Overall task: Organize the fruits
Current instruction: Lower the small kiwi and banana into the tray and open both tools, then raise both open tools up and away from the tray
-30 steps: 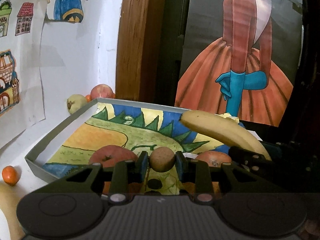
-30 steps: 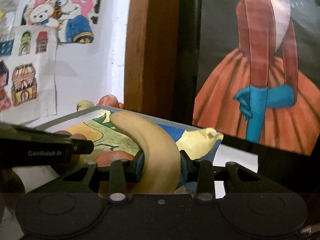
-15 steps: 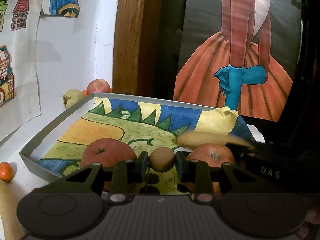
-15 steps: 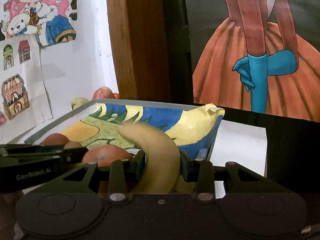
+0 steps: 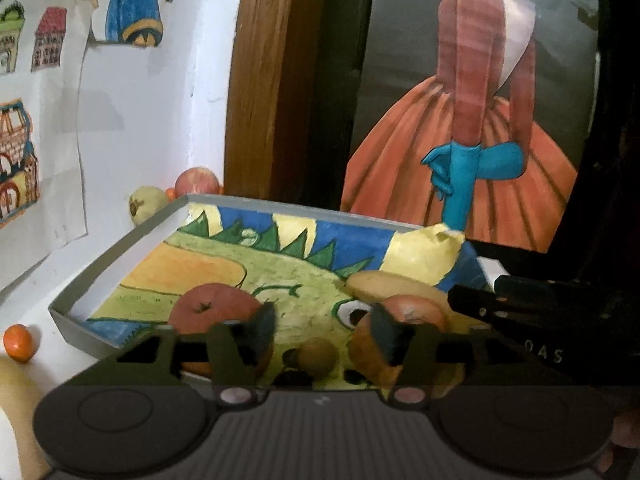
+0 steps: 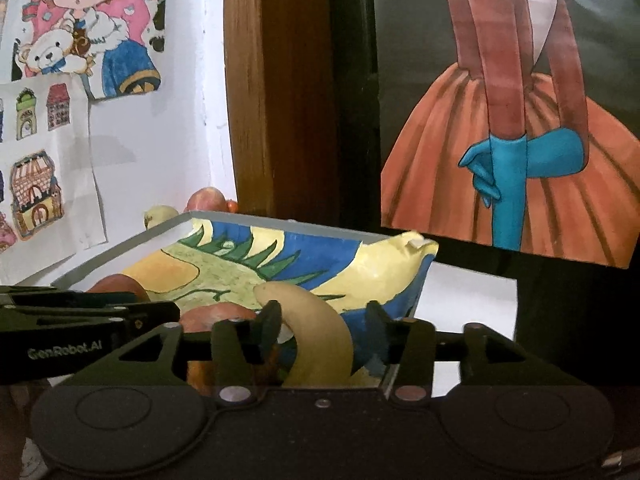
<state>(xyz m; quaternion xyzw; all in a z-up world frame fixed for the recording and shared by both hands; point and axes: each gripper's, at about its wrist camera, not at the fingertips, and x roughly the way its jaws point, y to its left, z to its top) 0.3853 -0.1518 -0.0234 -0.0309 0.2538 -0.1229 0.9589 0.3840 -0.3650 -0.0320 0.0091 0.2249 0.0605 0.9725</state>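
Children's drawings cover the white wall at the left, and below them a small orange sits loose on the bench outside the grey tray, with a pale fruit and a reddish apple tucked behind its far corner. Inside the tray, on its painted lining, lies a red apple, then a little brown fruit resting free between the spread fingers of the left gripper, which grips nothing. Further right lies an orange-toned apple and the banana, which sits in the tray between the parted fingers of the right gripper, apparently let go. Both drop-offs look finished; I'd guess the next move is backing both grippers out and fetching the strays outside, minding the tray wall and the crowded front corner.
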